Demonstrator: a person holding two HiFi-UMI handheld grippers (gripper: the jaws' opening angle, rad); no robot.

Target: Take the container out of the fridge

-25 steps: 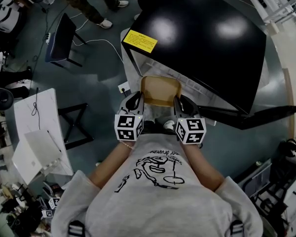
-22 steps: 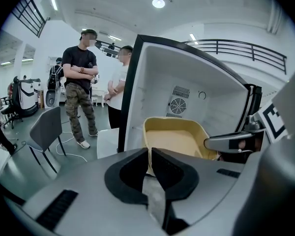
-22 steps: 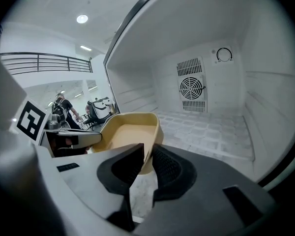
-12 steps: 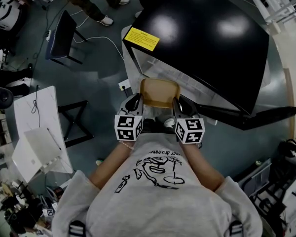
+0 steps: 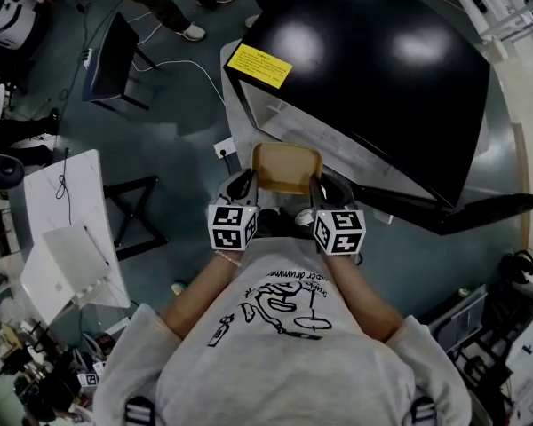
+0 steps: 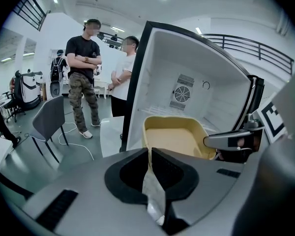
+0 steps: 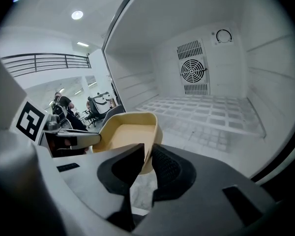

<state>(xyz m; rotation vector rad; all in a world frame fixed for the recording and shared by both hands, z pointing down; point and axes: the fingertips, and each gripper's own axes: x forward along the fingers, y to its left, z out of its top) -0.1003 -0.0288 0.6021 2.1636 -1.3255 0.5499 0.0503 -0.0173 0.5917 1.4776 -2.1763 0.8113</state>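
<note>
Head view: we hold the tub (image 5: 287,167). Left gripper (image 5: 248,177) pinches its left wall, right gripper (image 5: 317,183) its right.

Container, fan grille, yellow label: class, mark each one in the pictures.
container (image 5: 287,169): head view, middle of its bare floor.
fan grille (image 7: 193,71): right gripper view, centre of the round vent.
yellow label (image 5: 261,66): head view, middle of the sticker.
</note>
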